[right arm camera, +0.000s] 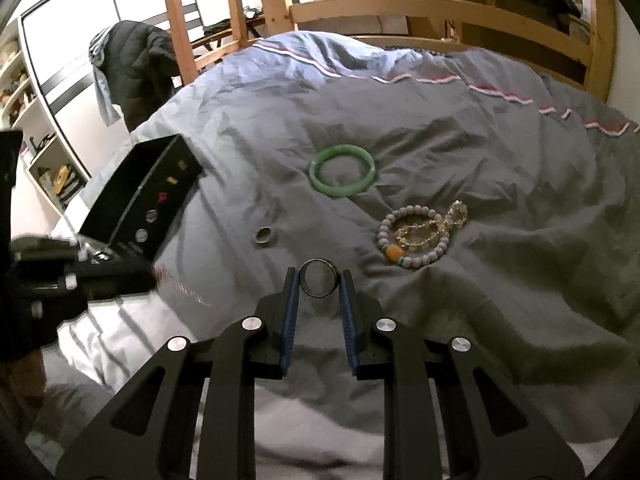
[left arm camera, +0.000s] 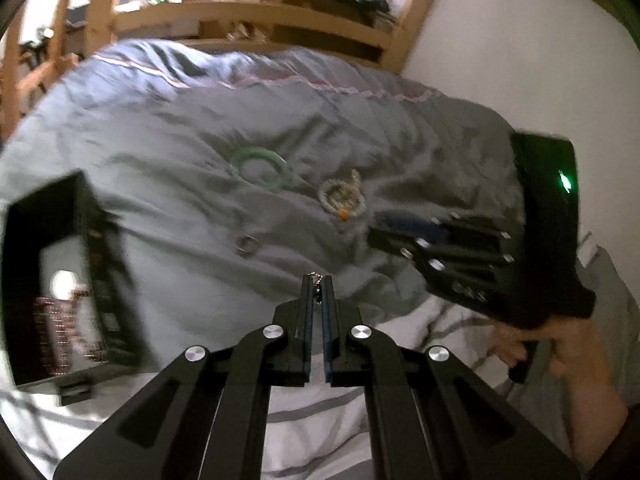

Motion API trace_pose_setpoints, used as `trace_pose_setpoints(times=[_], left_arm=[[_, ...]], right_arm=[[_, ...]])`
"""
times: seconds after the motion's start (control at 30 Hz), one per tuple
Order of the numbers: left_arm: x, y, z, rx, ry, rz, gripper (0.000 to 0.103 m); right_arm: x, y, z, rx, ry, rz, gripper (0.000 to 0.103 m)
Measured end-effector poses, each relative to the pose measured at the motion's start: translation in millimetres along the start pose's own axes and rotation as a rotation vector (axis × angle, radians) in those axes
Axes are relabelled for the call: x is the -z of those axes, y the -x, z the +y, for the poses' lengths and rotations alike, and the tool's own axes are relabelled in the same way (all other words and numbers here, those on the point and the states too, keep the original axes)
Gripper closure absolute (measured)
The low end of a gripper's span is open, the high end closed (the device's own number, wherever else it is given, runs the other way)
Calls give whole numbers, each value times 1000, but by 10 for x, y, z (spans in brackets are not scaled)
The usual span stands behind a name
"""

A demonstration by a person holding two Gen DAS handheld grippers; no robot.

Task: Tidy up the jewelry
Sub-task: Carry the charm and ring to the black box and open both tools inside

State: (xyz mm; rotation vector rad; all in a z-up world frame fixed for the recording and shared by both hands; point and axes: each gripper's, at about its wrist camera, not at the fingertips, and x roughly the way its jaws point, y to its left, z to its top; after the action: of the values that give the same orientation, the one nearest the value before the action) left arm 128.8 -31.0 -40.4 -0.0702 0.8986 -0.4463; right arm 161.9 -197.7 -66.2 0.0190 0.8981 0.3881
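The left gripper [left arm camera: 318, 280] has its blue-padded jaws drawn nearly together, pinching a thin silvery metal chain [left arm camera: 318, 285] of tiny links between the tips. The right gripper [right arm camera: 319, 280], with ribbed blue rubber pads, holds a broad dark metal ring [right arm camera: 319, 282] upright between its jaws at a narrow spread, the smooth band touching both pads. Just beyond the right gripper's tips, a smaller silver-grey ring [right arm camera: 265, 236] with a thick band lies flat on the bedding. Farther out rests a smooth, glossy green jade-like bangle [right arm camera: 343, 176], a full circle lying flat. To its right, well apart, two beaded bracelets [right arm camera: 420, 238] lie overlapped: one of matte pale-grey round beads with an amber-orange barrel bead, one of clear yellowish faceted beads. At the left stands a black rectangular jewelry box [right arm camera: 142, 200] with its lid open, small items showing along its glossy face; in the left wrist view the box is blurred and its contents cannot be read. Everything lies on a creased grey cotton duvet [right arm camera: 500, 260] with a red-and-white striped band across its far edge. Behind it are a pale wooden bed frame [right arm camera: 400, 6], a wooden ladder [right arm camera: 180, 20], a dark jacket [right arm camera: 140, 68] hanging, and white shelving [right arm camera: 24, 92].
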Motion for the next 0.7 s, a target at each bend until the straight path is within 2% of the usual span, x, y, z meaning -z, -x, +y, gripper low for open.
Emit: trace_pose_setpoints(times=[0.37, 0.7], left_arm=[[-64, 641, 560, -144, 86, -78, 99], [-94, 905, 1067, -220, 153, -103, 99]], right_arm=[[-109, 170, 664, -27, 92, -15, 82], [-404, 21, 1319, -64, 192, -15, 82]])
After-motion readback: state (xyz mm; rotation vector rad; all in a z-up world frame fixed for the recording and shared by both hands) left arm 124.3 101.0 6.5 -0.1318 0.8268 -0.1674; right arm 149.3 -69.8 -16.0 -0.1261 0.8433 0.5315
